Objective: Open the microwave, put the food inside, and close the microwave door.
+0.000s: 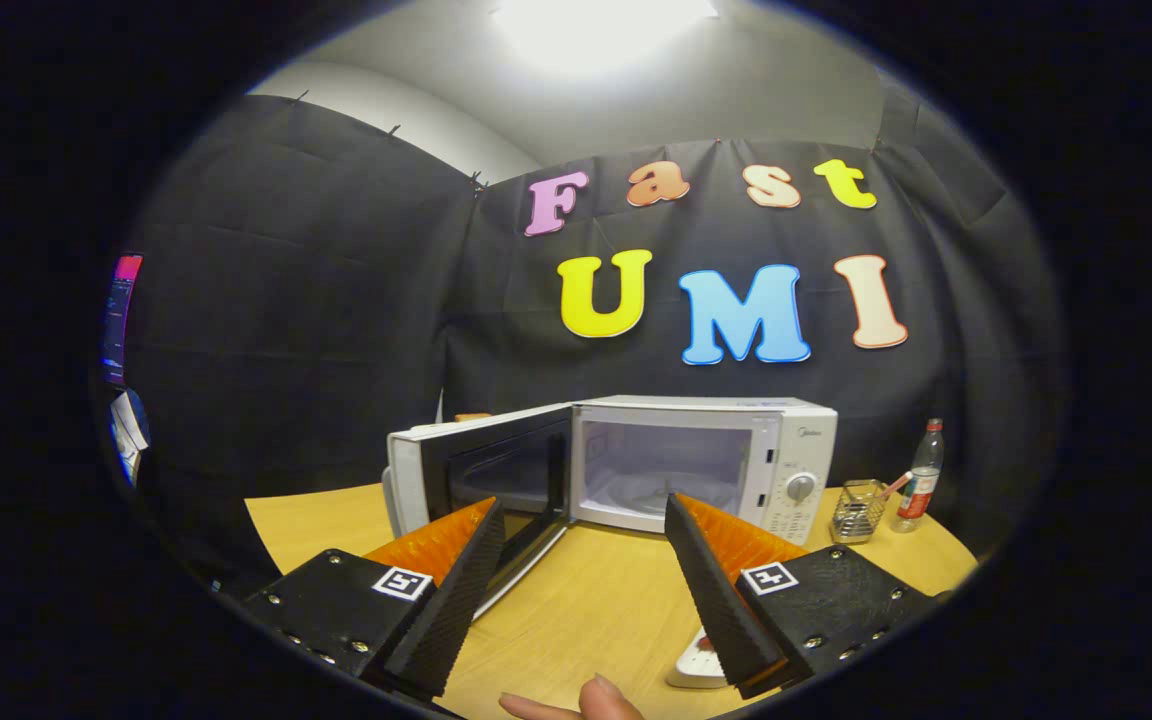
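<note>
White and boxy, the microwave (706, 455) sits on the wooden counter (596, 600) beyond the tool (581, 520), its long axis running side to side and its open front facing the fingers. The door (481, 475) is swung out to the left (dark window panel showing), baring a pale cavity. The tool's fingers stand wide apart, holding nothing. A white object (698, 665) lies beside the right finger; fingertips (586, 702) show below.

Microwave (706, 460) door (481, 470) open, gripper (586, 525) spread, empty
</note>
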